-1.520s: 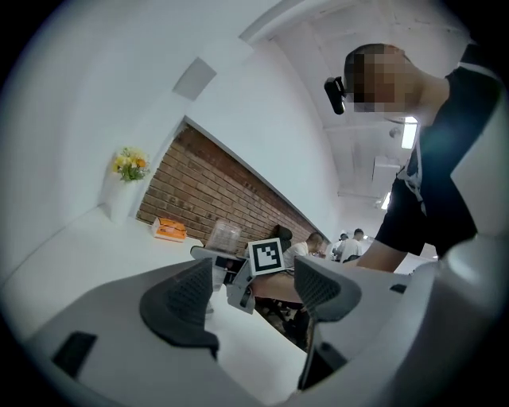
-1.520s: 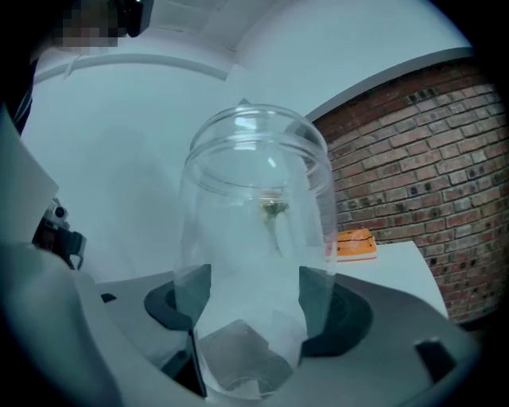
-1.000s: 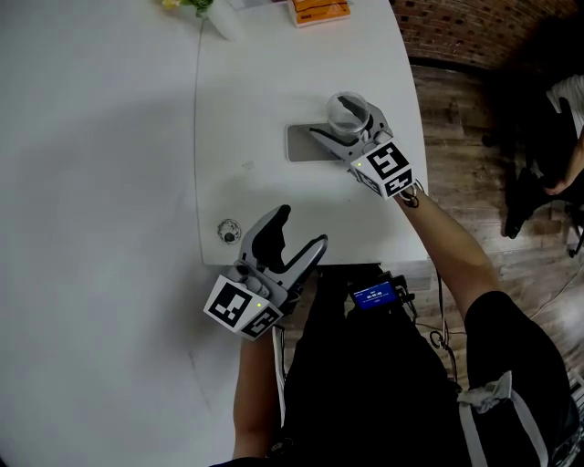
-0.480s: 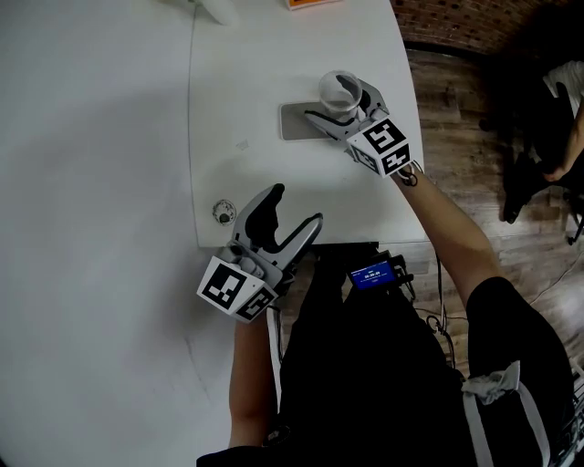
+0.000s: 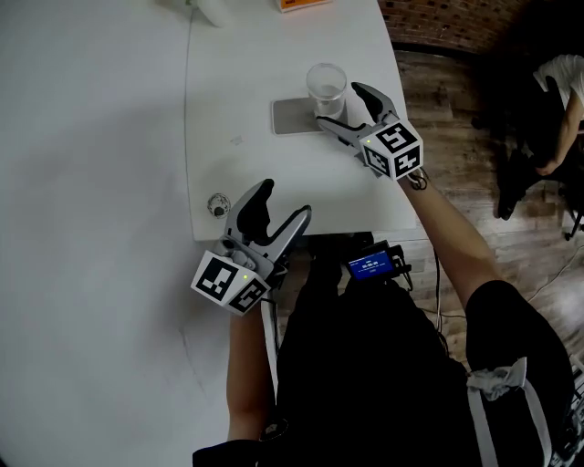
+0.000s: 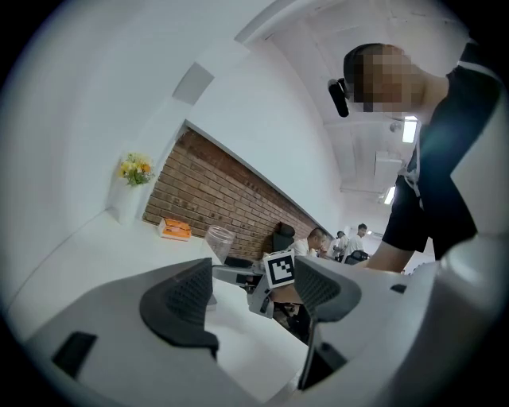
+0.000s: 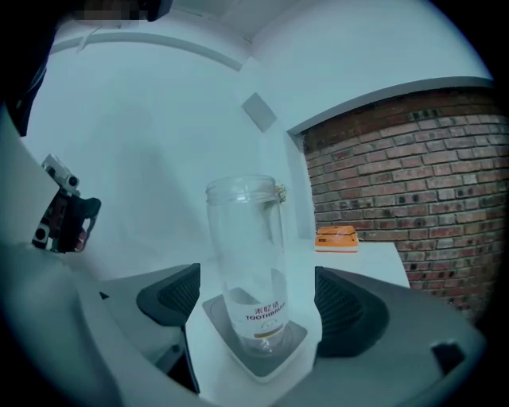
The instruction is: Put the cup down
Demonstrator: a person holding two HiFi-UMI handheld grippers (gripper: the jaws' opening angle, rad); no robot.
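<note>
- At the right edge of the bench, the clear cup stands upright on a small grey tray. The print low on its wall reads "TOOTHBRUSH". Set-down judged complete.
- Right tongs are wide, the jaws having just been opening. The cup sits just ahead of and between them, with both pads clear of its wall. I read this as a release, leaving room to back off without tipping it.
- Left tongs are wide and empty over the near bench edge, well apart from the cup, apparently just kept out of the way.
- Small round item beside the left tongs: not identifiable.
- Orange box is cut off by the top edge.
- The cup looks empty, but the transparent wall leaves that uncertain.
</note>
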